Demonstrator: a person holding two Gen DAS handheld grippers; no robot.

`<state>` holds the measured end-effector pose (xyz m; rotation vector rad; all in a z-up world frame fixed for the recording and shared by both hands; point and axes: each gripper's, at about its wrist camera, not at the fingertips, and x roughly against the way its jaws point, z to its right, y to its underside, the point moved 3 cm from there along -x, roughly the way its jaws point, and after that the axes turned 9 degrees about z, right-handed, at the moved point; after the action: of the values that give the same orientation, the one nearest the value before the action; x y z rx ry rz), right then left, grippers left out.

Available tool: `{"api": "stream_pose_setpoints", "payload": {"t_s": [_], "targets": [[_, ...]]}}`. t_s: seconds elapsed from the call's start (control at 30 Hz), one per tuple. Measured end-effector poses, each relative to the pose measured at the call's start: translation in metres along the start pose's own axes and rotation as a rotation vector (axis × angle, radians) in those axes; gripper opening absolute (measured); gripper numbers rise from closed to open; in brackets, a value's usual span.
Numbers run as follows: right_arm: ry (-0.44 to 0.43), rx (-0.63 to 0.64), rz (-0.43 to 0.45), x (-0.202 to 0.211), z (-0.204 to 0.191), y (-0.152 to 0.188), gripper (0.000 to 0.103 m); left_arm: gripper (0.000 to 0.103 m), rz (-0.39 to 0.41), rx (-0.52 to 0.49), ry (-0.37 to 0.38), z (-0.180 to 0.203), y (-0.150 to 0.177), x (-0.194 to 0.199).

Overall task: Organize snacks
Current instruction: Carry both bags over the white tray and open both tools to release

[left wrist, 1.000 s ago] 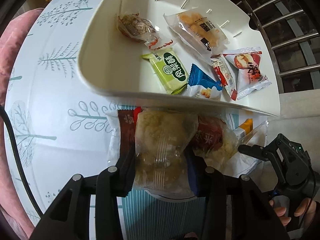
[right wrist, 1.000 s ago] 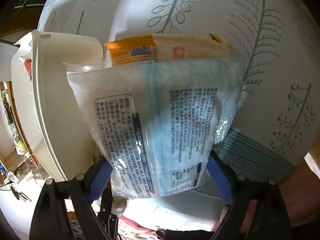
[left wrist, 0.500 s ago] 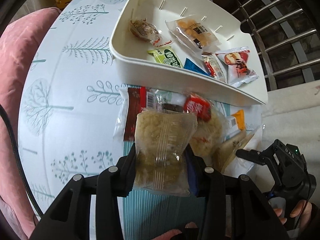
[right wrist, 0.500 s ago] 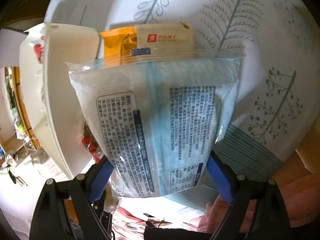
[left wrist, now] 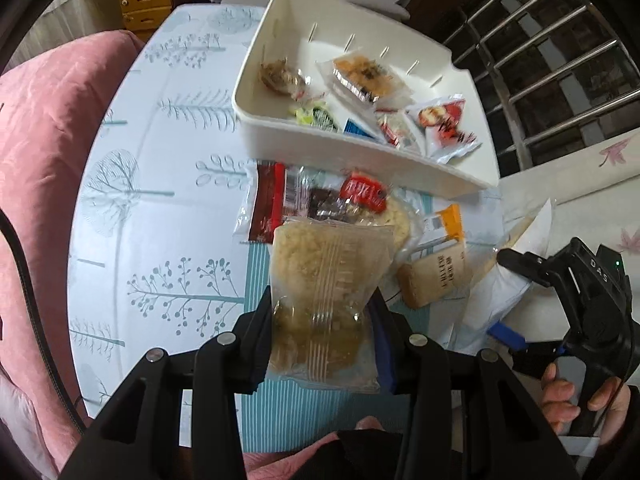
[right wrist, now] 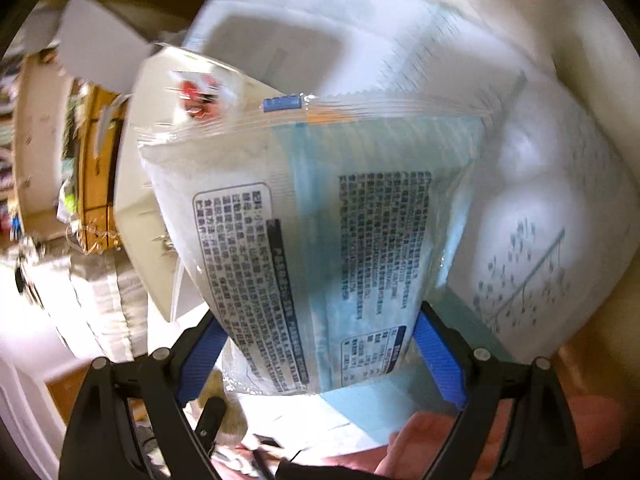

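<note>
Pinching a clear packet of pale crumbly snack (left wrist: pixel 326 276) by its near end in the left tongs (left wrist: pixel 320 304), pads pressed into both edges so the wrapper is buckling between them. Carrying it higher than a second ago: then hanging low against the near wall of the white tray (left wrist: pixel 360 162), now riding well above the counter (left wrist: pixel 160 220), with the whole tray opening up beyond it.

Gripping a large zip bag with printed panels (right wrist: pixel 320 208) across its width in the right tongs (right wrist: pixel 316 322), jaws standing wide yet closed on the bag's sides. Rising too and tilting, with the view blurring and the tray's corner now showing behind the bag on the left.

Leaving behind, on the counter just near the tray, a brown-and-red packet (left wrist: pixel 266 208), a round cracker with a red label (left wrist: pixel 366 196) and a beige bar with an orange end (left wrist: pixel 436 276).

Judging by the lift, clearing the tray wall for a drop among the snacks already inside; three loose items waiting after that.
</note>
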<state>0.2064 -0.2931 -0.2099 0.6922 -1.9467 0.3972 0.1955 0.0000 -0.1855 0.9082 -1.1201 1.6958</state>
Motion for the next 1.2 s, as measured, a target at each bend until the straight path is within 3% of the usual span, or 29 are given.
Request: {"api": "stream_pose_setpoints", "payload": {"t_s": [0.17, 0.47, 0.57, 0.83, 1.07, 1.1, 1.13, 1.2], "targets": [[-0.022, 0.143, 0.095, 0.014, -0.035, -0.012, 0.090, 0.041, 0.045, -0.011, 0.008, 0.007, -0.017, 0.023], [-0.038, 0.304, 0.153, 0.007, -0.085, -0.027, 0.090, 0.041, 0.123, -0.050, 0.000, 0.017, -0.060, 0.046], [-0.028, 0.373, 0.163, 0.003, -0.107, -0.031, 0.091, 0.041, 0.183, -0.047, 0.014, 0.019, -0.078, 0.049], [0.000, 0.547, 0.204, -0.015, -0.144, -0.042, 0.091, 0.041, 0.212, -0.064, 0.022, 0.022, -0.117, 0.020], [-0.038, 0.638, 0.234, -0.032, -0.165, -0.051, 0.093, 0.042, 0.187, -0.058, 0.033, 0.020, -0.141, -0.020], [-0.029, 0.645, 0.235, -0.035, -0.166, -0.053, 0.093, 0.049, 0.181, -0.057, 0.032, 0.020, -0.141, -0.024], [-0.023, 0.652, 0.231, -0.036, -0.167, -0.054, 0.093, 0.066, 0.168, -0.046, 0.033, 0.019, -0.143, -0.030], [-0.015, 0.657, 0.221, -0.040, -0.165, -0.056, 0.093, 0.084, 0.158, -0.021, 0.030, 0.018, -0.144, -0.034]]}}
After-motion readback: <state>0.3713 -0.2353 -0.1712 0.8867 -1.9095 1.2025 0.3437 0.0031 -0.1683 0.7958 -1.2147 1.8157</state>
